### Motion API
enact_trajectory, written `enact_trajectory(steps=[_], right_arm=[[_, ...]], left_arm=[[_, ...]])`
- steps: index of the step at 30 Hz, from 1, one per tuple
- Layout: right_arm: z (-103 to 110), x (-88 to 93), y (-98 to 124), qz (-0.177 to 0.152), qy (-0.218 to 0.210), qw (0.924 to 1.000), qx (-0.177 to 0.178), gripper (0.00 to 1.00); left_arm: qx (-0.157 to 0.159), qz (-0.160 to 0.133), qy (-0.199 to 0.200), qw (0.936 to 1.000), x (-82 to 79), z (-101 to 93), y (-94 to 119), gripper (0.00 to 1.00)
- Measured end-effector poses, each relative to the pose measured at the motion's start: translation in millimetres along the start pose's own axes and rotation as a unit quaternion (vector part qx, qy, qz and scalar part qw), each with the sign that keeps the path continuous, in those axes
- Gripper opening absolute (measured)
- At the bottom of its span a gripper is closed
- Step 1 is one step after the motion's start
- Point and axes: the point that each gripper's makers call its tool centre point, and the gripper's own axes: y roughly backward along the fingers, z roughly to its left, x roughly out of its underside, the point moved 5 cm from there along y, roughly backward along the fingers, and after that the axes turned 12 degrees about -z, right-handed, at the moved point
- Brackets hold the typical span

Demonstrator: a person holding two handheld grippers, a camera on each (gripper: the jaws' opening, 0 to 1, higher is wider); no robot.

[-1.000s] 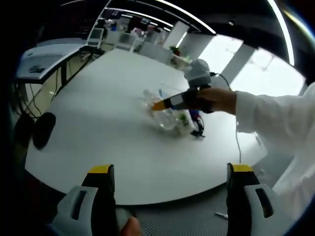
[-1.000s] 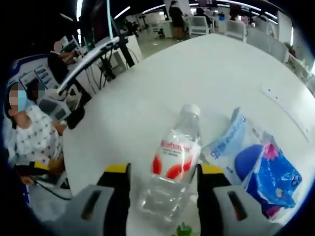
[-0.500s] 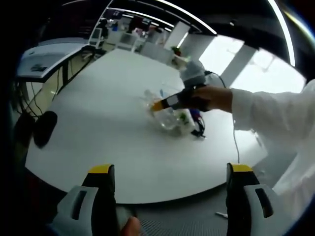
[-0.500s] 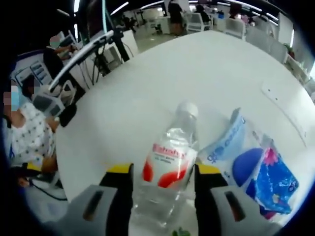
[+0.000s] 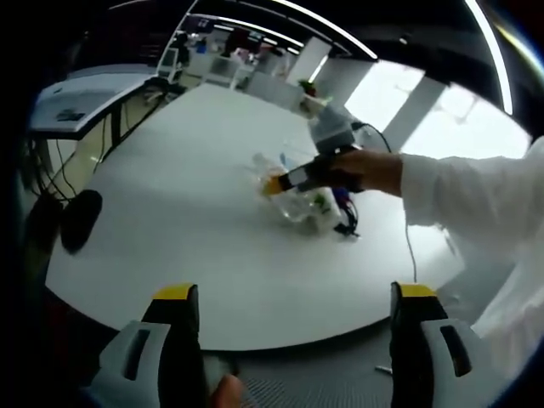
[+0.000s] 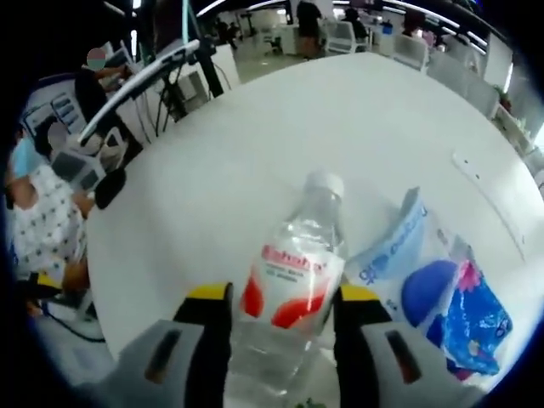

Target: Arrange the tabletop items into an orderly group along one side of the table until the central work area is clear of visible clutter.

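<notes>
We have the clear water bottle (image 6: 293,293) with its red label between our right gripper (image 6: 276,319) fingers, white cap pointing away over the white surface (image 6: 246,170). Both fingers sit against the bottle's sides, so we read it as clamped. Vs. a sec ago the fingers are closer in on the bottle body and the label fills more of the right gripper view; the grab looks done, so moving it to the group should be next.

Just right of the bottle lies a blue-and-white packet (image 6: 395,242), and touching that a blue flowered pack (image 6: 472,319). In the left gripper view the same cluster sits mid-surface: bottle (image 5: 285,183) with the right gripper (image 5: 280,181) and a hand (image 5: 365,170) on it. So the centre isn't clear yet.

Our left gripper (image 5: 289,297) hangs off the near edge of the surface (image 5: 170,221), fingers wide apart, nothing between them, pretty much as it was.

Count: 1 bottle, 2 packs, 1 dark item (image 5: 78,221) at the surface's left edge, can't tell what. A black cable thing (image 5: 344,223) lies beside the cluster. A seated person (image 6: 42,204) shows beyond the far rim.
</notes>
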Motion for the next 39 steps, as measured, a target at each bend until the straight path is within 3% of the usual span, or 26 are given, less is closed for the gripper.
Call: enact_trajectory(steps=[8,13,21,24,31,39], right_arm=[[1.5,1.2,-1.6,-0.005,0.0,1.0,-0.001,0.42],[9.3,3.3,11.3,-0.022,0.01,0.9997,-0.003,0.41],[8.3,-10.7,30.3,-0.086,0.005,0.9963,0.005,0.4],[12.5,-17.9,43.1,-0.128,0.001,0.9917,0.009,0.4],[17.8,-22.8,60.1,-0.176,0.006,0.9839,0.028,0.39],[27.8,-32.7,87.0,-0.242,0.013,0.9693,0.041,0.38]], left_arm=[[0.002,0.004,-0.004,1.0,0.4,-2.8,-0.2,0.9],[-0.001,0.005,-0.004,1.0,0.7,-3.0,0.5,0.9],[0.001,0.01,-0.01,0.9999,1.5,-5.5,-0.2,0.9],[0.002,0.013,-0.012,0.9998,2.0,-6.0,-0.8,0.9],[0.007,0.012,-0.012,0.9998,0.6,-9.8,-0.7,0.9],[0.01,0.004,-0.006,0.9999,-5.1,-13.7,-1.1,0.89]])
